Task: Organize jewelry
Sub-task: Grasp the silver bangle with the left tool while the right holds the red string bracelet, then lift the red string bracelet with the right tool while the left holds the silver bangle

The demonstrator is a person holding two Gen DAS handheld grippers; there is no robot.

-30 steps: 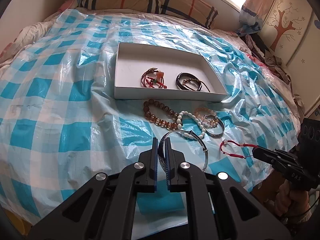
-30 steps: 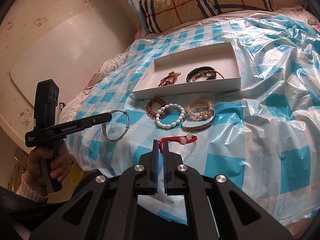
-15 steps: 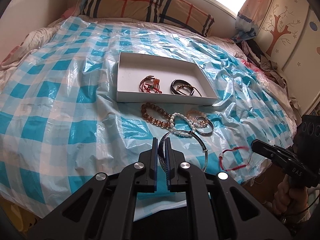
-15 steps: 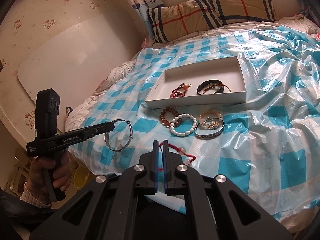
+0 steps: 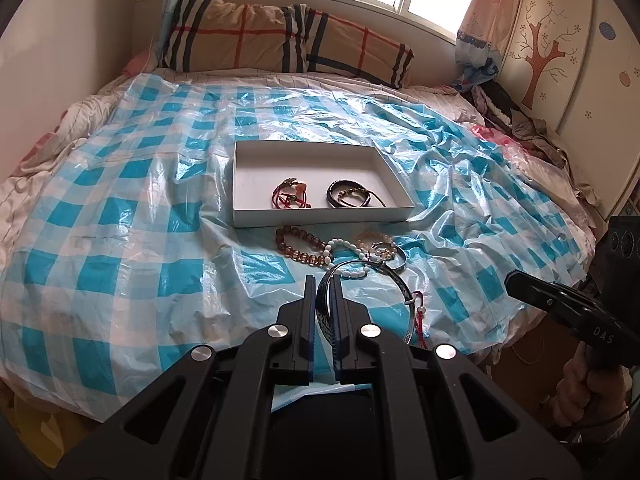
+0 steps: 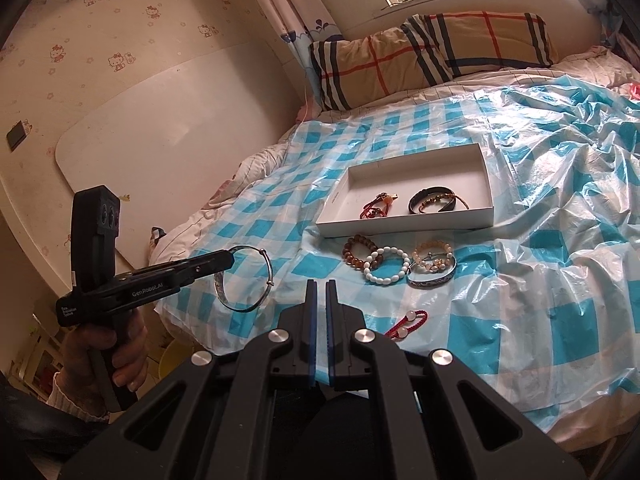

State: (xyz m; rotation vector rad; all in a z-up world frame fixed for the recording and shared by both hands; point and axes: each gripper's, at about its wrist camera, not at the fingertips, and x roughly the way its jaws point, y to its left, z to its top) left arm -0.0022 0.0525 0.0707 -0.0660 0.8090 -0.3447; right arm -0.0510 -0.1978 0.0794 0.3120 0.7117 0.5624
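My left gripper (image 5: 324, 280) is shut on a silver bangle (image 5: 402, 286), held in the air over the bed's near edge; the right wrist view shows that gripper (image 6: 228, 258) and the bangle (image 6: 220, 288) too. My right gripper (image 6: 319, 284) is shut with nothing visible between its pads. A red cord bracelet (image 6: 408, 322) lies on the checked sheet just right of it. A white box (image 5: 320, 216) holds a red cord bracelet (image 5: 292, 196) and a dark bracelet (image 5: 352, 198). In front of it lie brown beads (image 6: 358, 254), white beads (image 6: 386, 270), pale beads (image 6: 432, 256) and a blue bangle (image 6: 432, 278).
The blue-and-white plastic sheet (image 5: 120, 240) covers the bed and is wrinkled at the right. A plaid pillow (image 5: 280, 40) lies under the window. A wardrobe (image 5: 560, 60) stands at the right and a white board (image 6: 160, 140) leans on the left wall.
Both grippers rose and drew back from the bed. The bangle went up with the left one. The red cord bracelet left the right gripper's tips and now lies on the sheet.
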